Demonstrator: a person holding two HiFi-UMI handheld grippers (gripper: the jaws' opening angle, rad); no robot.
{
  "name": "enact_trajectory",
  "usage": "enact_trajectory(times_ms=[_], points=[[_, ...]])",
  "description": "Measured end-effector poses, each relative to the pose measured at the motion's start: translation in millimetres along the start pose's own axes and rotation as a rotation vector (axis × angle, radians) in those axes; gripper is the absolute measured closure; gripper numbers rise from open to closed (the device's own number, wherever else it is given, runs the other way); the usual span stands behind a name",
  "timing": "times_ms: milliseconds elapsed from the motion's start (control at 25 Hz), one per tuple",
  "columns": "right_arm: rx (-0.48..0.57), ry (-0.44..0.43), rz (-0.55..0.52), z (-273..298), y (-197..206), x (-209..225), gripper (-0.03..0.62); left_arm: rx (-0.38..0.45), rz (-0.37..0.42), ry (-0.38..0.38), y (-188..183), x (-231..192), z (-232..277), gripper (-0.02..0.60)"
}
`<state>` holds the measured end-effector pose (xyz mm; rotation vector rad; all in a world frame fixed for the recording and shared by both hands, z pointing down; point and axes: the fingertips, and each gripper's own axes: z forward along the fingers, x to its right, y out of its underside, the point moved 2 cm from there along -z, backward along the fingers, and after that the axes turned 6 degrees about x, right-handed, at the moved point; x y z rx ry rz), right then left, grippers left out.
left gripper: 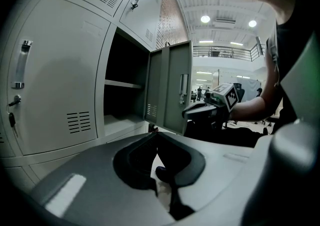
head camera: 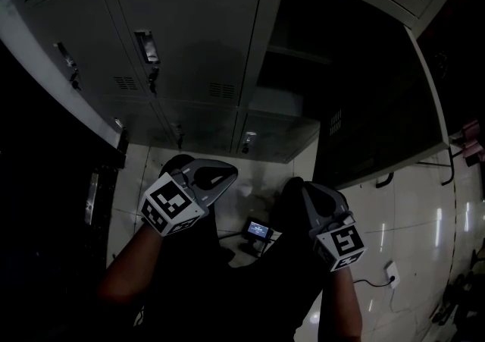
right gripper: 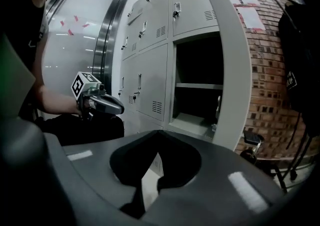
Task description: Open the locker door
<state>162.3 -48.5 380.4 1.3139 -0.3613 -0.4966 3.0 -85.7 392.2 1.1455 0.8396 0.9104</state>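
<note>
The grey locker bank [head camera: 189, 37] stands ahead of me. One compartment [head camera: 318, 67] gapes dark, and its door [head camera: 428, 90] is swung out to the right. The left gripper view shows the same open compartment [left gripper: 125, 94] with a shelf inside and the door [left gripper: 170, 87] standing ajar. In the right gripper view the compartment [right gripper: 197, 84] lies behind the door's pale edge [right gripper: 235, 69]. My left gripper [head camera: 227, 176] and right gripper [head camera: 297, 185] hang low, well short of the lockers. Both are shut with nothing between the jaws, which meet at the tips in each one's own view [left gripper: 154, 132] [right gripper: 161, 132].
Closed locker doors with handles [head camera: 146, 46] and keys fill the left side. A small device [head camera: 258, 230] lies on the tiled floor between my arms. A cable runs to a socket [head camera: 391, 272] at lower right. A black bag [right gripper: 300, 44] hangs against the brick wall.
</note>
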Motion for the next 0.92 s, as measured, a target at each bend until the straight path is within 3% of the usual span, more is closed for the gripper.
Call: enact_trajectory(times_ms=[920], points=[[0.013, 0.013, -0.011, 0.2, 0.5, 0.4, 0.592, -0.003, 0.007, -0.003, -0.1, -1.7, -0.2, 0.569]])
